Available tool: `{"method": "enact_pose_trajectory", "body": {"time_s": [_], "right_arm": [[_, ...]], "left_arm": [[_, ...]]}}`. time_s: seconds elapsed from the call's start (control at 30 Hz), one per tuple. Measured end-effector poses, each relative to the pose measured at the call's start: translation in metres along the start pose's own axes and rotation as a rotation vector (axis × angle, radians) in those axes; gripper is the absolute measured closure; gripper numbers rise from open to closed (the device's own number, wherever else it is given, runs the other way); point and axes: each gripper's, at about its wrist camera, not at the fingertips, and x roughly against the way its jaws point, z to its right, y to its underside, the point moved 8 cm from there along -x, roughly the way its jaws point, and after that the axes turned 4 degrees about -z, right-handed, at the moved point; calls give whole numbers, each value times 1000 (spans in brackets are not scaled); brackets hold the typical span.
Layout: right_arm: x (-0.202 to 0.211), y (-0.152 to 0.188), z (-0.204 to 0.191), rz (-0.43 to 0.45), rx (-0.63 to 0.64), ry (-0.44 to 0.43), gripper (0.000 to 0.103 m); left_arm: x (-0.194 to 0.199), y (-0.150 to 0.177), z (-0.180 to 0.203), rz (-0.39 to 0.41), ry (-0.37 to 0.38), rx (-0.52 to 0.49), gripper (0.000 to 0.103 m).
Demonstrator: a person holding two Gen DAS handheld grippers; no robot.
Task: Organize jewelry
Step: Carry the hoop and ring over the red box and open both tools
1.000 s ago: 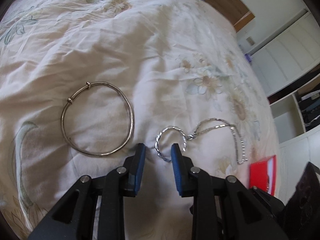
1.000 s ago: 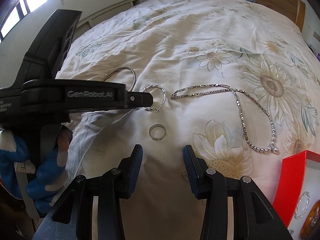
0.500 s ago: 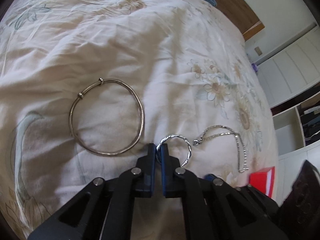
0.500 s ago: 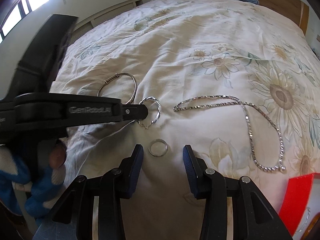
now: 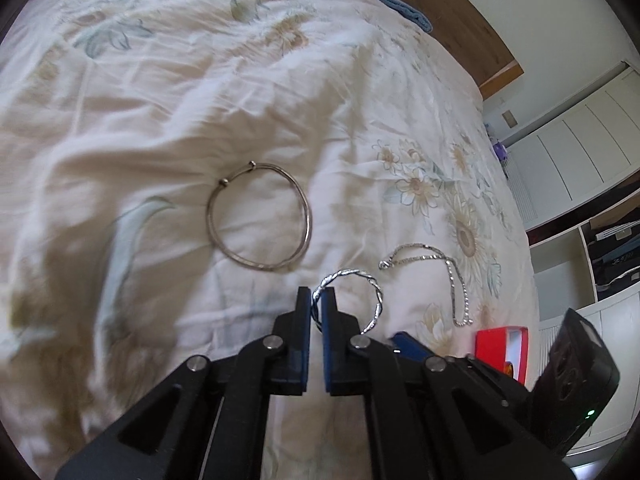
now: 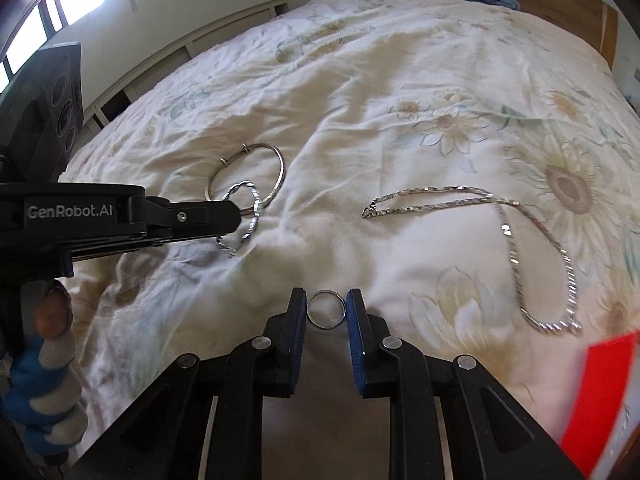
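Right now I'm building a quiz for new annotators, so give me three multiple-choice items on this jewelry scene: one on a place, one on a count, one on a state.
1. Where is the small plain ring?
A. Inside the red box
B. Between the right gripper's fingers, on the bedspread
C. Threaded on the chain necklace

2. How many jewelry pieces show in the right wrist view?
A. Two
B. Four
C. Six

3. What is the left gripper doing?
A. Shut on the twisted bangle
B. Open above the large bangle
C. Shut on the chain necklace

Answers: 1 B, the ring lies between the right gripper pads on the bedspread. 2 B: ring, twisted bangle, large bangle, chain necklace. 3 A, the left gripper pads pinch the twisted bangle's wire.
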Motion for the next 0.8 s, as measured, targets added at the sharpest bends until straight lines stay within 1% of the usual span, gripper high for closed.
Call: {"method": "enact_pose_trajectory", "body": {"time_s": [0.13,0.27,0.47,0.57,0.6,0.7,0.8], "right_arm": [[39,4,3,47,-23,11,83],[85,11,16,103,-53,40,83],[150,41,64,161,-124,117,83],[169,59,96,167,-166,154,83],[175,66,112,167,-188,170,83],[180,78,149,164,-230,205,83],[177,85,189,155,-265,221,83]], "left_arm": [[19,9,12,12,-6,-16,99],[34,23,39,17,-1,-56,99],[39,51,105,0,30,-164,99],[27,69,147,-28,43,-240,99],[20,76,161,-42,49,-266,99],[-5,93,207,-81,52,-352,99],[-40,106,241,-133,48,-397,99]]}}
